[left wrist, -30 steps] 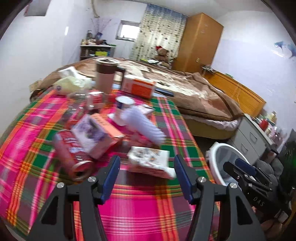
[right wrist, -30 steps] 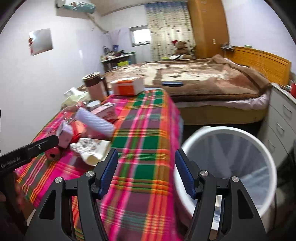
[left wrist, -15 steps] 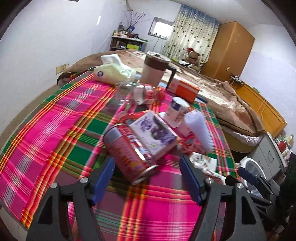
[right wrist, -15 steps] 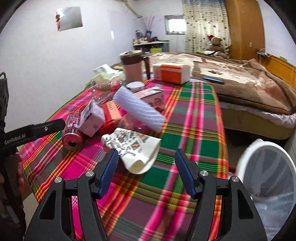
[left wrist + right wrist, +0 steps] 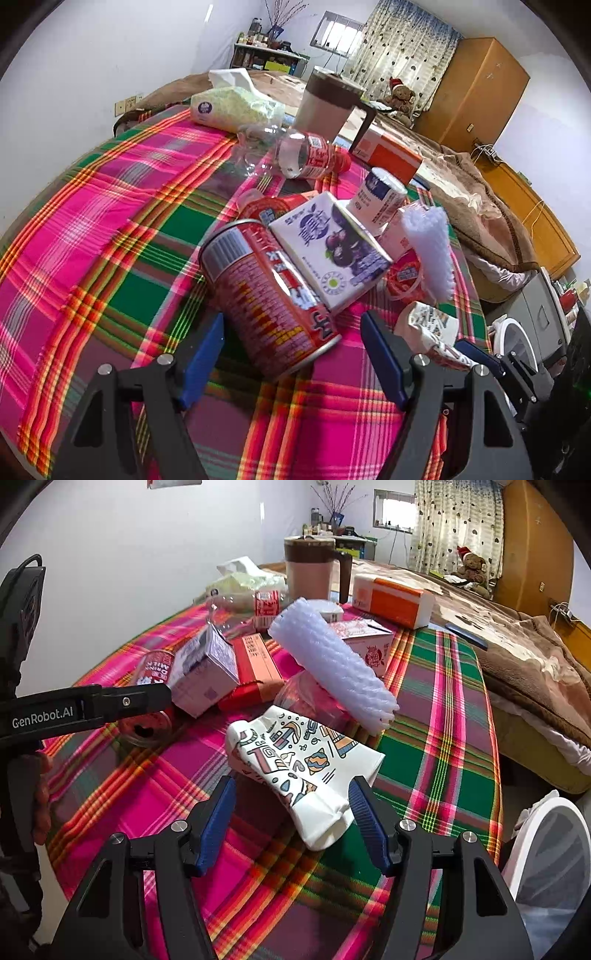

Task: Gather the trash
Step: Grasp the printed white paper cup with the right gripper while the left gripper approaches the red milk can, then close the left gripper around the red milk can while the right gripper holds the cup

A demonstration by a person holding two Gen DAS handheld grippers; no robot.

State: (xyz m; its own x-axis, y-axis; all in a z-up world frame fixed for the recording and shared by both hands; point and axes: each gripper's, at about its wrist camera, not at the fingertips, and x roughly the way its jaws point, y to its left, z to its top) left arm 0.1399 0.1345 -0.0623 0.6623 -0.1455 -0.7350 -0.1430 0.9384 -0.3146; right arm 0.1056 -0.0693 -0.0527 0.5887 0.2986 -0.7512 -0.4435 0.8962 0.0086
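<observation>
A red can (image 5: pixel 266 295) lies on its side on the plaid tablecloth (image 5: pixel 110 229), open end toward me. My left gripper (image 5: pixel 291 332) is open, its blue pads either side of the can and clear of it. Against the can leans a purple-and-white carton (image 5: pixel 332 251), with a white foam sleeve (image 5: pixel 428 251) beyond. A flattened white printed paper cup (image 5: pixel 295 760) lies between the tips of my open right gripper (image 5: pixel 291 790), untouched. The left gripper's arm (image 5: pixel 110 705) shows at the left of the right wrist view. A white bin (image 5: pixel 546 867) stands off the table's right edge.
At the back of the table are a clear bottle (image 5: pixel 295 155), a tissue pack (image 5: pixel 232 103), a brown-lidded jug (image 5: pixel 325 107) and an orange-and-white box (image 5: pixel 388 155). A white wall runs along the left. A bed (image 5: pixel 517 635) lies behind the table.
Both grippers swung left and down over the table. The left one passed from the paper cup to the red can and its jaws widened. The right view left the bin for the paper cup.
</observation>
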